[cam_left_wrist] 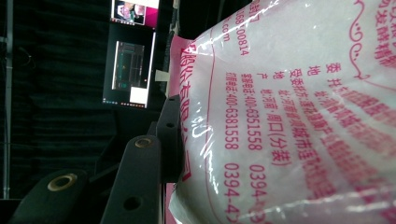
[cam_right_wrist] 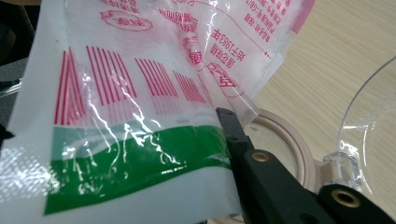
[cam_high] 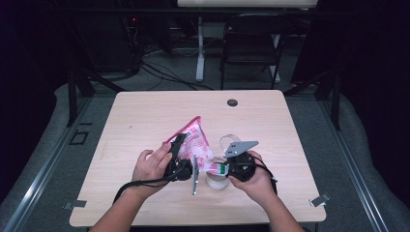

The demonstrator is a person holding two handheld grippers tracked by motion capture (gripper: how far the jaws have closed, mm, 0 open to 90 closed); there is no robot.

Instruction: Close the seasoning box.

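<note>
Near the front edge of the wooden table, whose far half lies bare, the left gripper clamps the crinkly pink-printed plastic bag while the right gripper pinches its lower corner shut, tilting it over a round beige container with a clear hinged lid.

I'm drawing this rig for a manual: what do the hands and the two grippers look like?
Both forearms are bare, no sleeves or gloves. The left gripper and the right gripper are black, with jaws bearing brass-ringed screw holes. Each carries a grey three-cornered plate, and a black cable trails from the left one.
</note>
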